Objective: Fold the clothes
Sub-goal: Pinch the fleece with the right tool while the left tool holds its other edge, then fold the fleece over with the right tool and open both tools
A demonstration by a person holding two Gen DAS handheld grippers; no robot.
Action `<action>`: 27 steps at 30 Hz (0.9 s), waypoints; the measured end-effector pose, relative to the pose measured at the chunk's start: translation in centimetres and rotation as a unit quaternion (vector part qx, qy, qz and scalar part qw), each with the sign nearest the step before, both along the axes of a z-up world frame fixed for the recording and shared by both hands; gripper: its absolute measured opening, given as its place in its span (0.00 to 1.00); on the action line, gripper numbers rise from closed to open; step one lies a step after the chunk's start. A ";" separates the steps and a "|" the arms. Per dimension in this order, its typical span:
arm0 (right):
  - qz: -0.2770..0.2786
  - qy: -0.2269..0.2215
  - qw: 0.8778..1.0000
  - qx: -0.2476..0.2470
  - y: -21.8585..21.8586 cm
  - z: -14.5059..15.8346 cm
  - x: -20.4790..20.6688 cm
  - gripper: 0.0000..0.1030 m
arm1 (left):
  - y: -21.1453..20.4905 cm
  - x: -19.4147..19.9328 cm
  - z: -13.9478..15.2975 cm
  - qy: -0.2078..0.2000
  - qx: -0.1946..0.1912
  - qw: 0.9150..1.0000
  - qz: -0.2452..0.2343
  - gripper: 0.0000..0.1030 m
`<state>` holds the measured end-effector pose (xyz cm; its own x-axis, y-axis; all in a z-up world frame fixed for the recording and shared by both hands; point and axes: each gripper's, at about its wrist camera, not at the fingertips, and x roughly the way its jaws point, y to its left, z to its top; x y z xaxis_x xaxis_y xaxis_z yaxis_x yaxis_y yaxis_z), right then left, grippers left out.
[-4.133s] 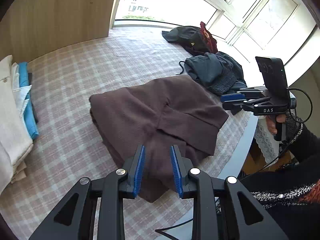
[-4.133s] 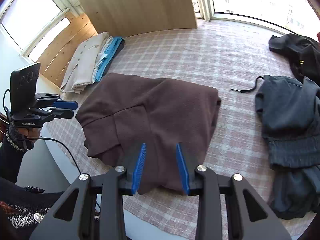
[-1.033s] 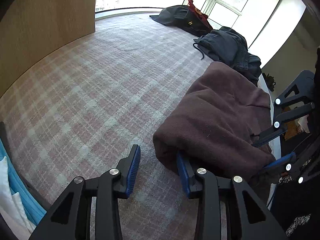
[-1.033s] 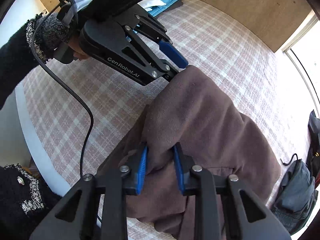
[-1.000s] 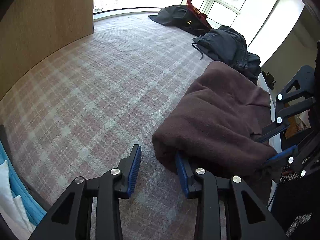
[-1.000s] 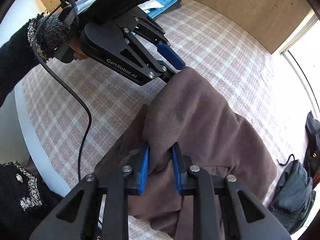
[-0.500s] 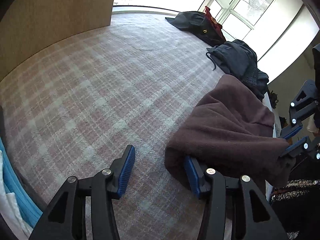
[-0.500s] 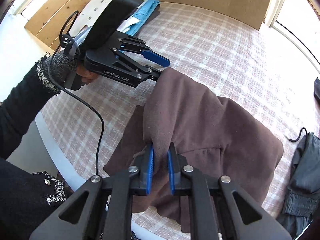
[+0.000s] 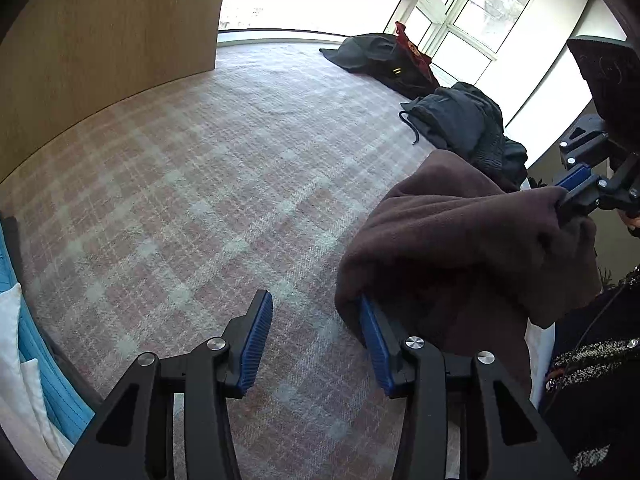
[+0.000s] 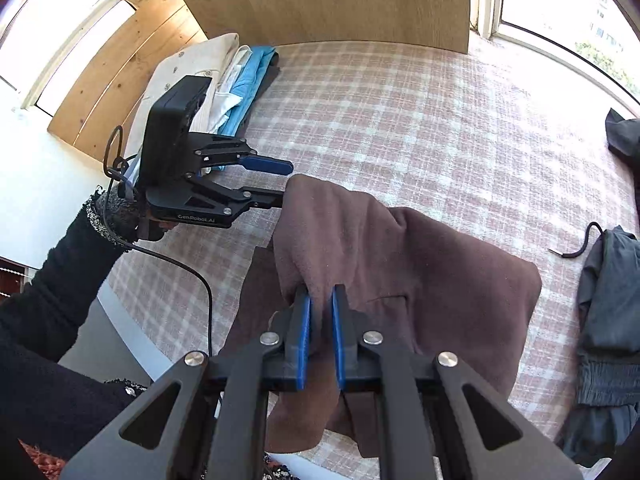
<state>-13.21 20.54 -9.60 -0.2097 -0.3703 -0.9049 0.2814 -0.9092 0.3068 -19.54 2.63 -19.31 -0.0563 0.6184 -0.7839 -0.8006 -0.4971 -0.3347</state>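
My right gripper (image 10: 320,336) is clamped nearly shut on a bunched edge of the brown garment (image 10: 420,264), which hangs lifted off the checked bedspread (image 10: 400,120) at that end and lies flat out toward 2 o'clock. My left gripper (image 9: 316,336) is spread wide; its right finger (image 9: 374,344) is tucked under the brown fold while the left one sits over bare cloth, so it's touching the garment but not pinching it.

In the right wrist view the near edge of the bed runs from 8 o'clock down to 6, with my sleeve (image 10: 52,280) and the cable just off it. Lots of open bedspread from 11 to 2 o'clock, up to the wooden panel (image 10: 340,0).

Count: one brown garment in play, one folded stack (image 10: 224,80) at 10 o'clock (cream, white, blue, something dark underneath), and two dark heaps at 3 o'clock, a grey one (image 10: 604,308) and a black one (image 9: 380,60) farther back by the window.
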 end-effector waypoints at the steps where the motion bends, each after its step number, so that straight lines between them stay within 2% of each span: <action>1: -0.007 0.006 1.000 -0.003 0.2 0.5 0.0 0.09 | 0.4 0.4 -0.1 0.002 -0.005 1.000 -0.009 0.28; 4: -0.023 0.011 1.000 -0.015 1.4 1.3 -0.2 0.08 | 0.6 0.7 -0.8 0.015 -0.025 1.000 -0.008 0.38; 6: -0.032 0.010 0.999 -0.029 1.7 1.4 -0.5 0.08 | 0.4 0.4 -0.8 0.000 -0.023 1.000 0.006 0.39; 7: -0.032 0.012 0.999 -0.029 1.6 1.4 -0.6 0.08 | 0.5 0.6 -0.6 0.003 -0.027 1.000 0.006 0.39; 8: -0.031 0.014 0.999 -0.031 1.5 1.6 -0.6 0.08 | 0.6 0.9 -0.3 0.007 -0.030 1.000 0.004 0.34; 12: -0.012 0.011 0.999 -0.043 0.5 2.3 0.2 0.08 | 1.0 2.4 2.4 0.039 -0.009 0.999 -0.020 0.34; 13: -0.006 0.008 0.999 -0.046 0.3 2.5 0.4 0.08 | 1.1 2.1 2.5 0.044 -0.010 0.999 -0.015 0.34; 14: 0.002 0.005 0.999 -0.047 -0.2 2.3 0.6 0.08 | 1.0 1.0 2.0 0.032 -0.008 0.999 0.001 0.37; 16: 0.016 -0.003 0.999 -0.048 -1.2 1.5 0.8 0.07 | 0.6 -1.1 1.0 0.004 -0.005 0.999 0.035 0.40; 18: 0.030 -0.020 0.998 -0.050 -2.5 -0.4 0.8 0.06 | -0.4 -3.7 -1.1 -0.048 -0.011 0.995 0.086 0.39; 19: 0.036 -0.028 0.998 -0.043 -3.2 -1.8 0.6 0.06 | -0.9 -4.1 -1.1 -0.053 0.008 0.994 0.099 0.43; 23: 0.071 -0.080 0.993 -0.042 -6.2 -6.2 0.9 0.06 | -0.9 -2.9 -0.1 -0.017 -0.031 0.994 0.100 0.43; 25: 0.094 -0.065 0.993 -0.034 -6.6 -5.6 1.6 0.06 | -1.1 -2.0 0.6 0.002 -0.050 0.994 0.097 0.41; 27: 0.089 -0.032 0.995 -0.035 -6.2 -4.5 1.7 0.07 | -2.6 -1.4 2.0 0.003 -0.045 0.993 0.105 0.41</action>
